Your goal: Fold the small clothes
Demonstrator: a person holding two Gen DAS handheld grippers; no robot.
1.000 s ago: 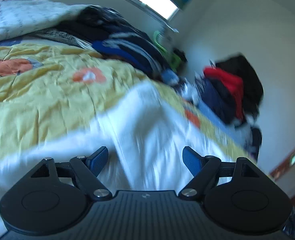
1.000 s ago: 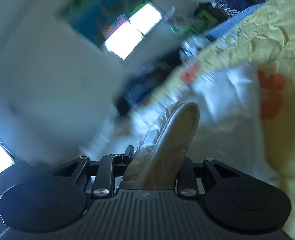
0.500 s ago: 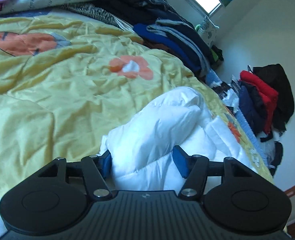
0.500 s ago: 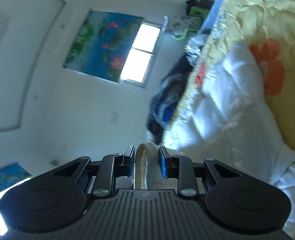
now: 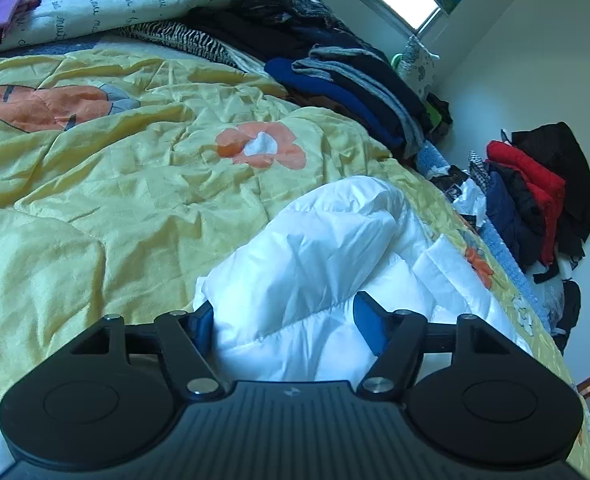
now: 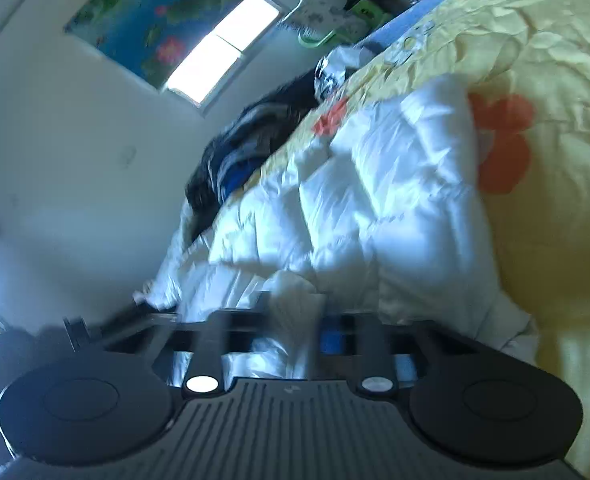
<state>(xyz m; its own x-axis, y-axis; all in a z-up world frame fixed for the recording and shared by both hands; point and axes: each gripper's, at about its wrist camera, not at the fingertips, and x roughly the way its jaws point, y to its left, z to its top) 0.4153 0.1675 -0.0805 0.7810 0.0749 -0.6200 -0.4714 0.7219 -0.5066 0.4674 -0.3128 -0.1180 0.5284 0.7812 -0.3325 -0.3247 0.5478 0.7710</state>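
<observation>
A white quilted puffy garment [image 5: 319, 240] lies crumpled on the yellow bedspread [image 5: 115, 184]. My left gripper [image 5: 285, 318] is open, its blue pads on either side of a fold of the garment at its near edge. In the right wrist view the same white garment [image 6: 375, 200] lies across the bed. My right gripper [image 6: 293, 320] is blurred; its fingers stand close together with white fabric between them.
Folded dark clothes [image 5: 347, 76] are stacked along the far side of the bed. A pile of red, navy and black clothes [image 5: 535, 192] sits by the wall at right. A patterned white blanket [image 5: 107, 4] lies at the bed's head.
My left gripper has come down over the garment's near fold and steadied. My right gripper has swung from pointing at the wall back down toward the bed with fabric still in it.
</observation>
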